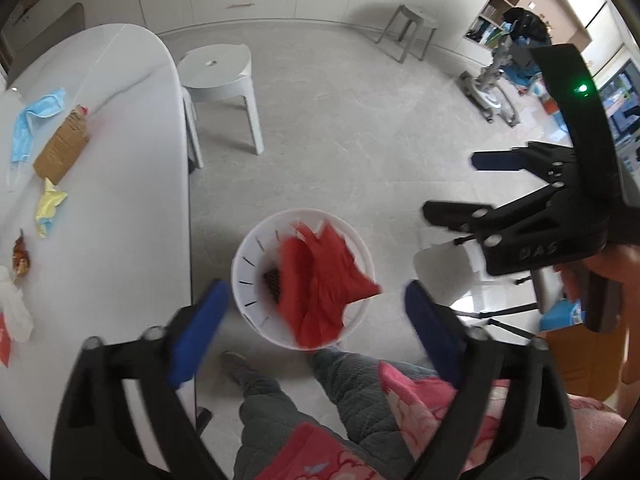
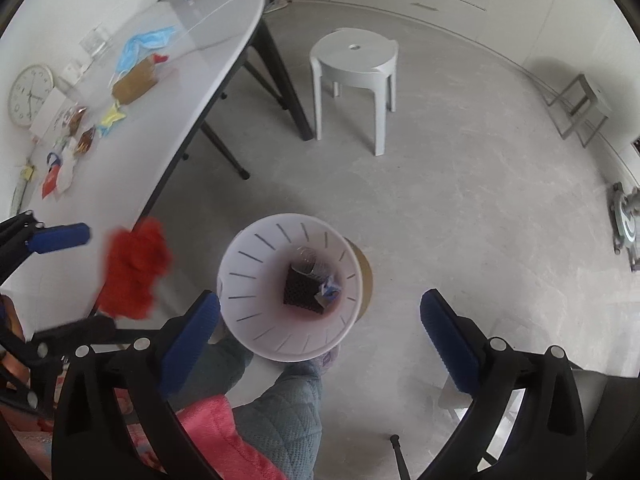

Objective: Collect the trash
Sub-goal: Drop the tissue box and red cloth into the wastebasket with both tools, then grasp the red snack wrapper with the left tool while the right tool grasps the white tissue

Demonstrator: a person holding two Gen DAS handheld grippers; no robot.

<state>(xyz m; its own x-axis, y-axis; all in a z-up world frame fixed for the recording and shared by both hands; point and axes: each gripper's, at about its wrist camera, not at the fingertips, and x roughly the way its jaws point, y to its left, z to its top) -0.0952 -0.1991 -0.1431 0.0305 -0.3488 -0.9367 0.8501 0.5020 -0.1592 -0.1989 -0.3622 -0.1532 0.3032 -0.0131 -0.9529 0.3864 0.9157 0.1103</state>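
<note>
A white slotted bin (image 1: 250,252) (image 2: 240,264) stands on the floor beside the table, under both grippers. A crumpled red sheet (image 1: 320,284) (image 2: 134,268), blurred, hangs loose in the air; in the left wrist view it is over the bin's mouth. My left gripper (image 1: 316,332) (image 2: 76,284) is open, and its blue pads do not touch the sheet. My right gripper (image 2: 320,340) (image 1: 472,186) is open above the bin with nothing between its fingers. In the bin lie a dark mesh box (image 2: 300,292) and clear and blue wrappers.
The white table (image 1: 132,120) (image 2: 208,20) holds a blue face mask (image 1: 36,120), a brown carton (image 1: 60,152), a yellow wrapper (image 1: 48,208) and several small scraps. A white stool (image 1: 216,76) (image 2: 352,64) and a grey stool (image 1: 412,24) stand on the floor. The person's legs (image 1: 272,408) are next to the bin.
</note>
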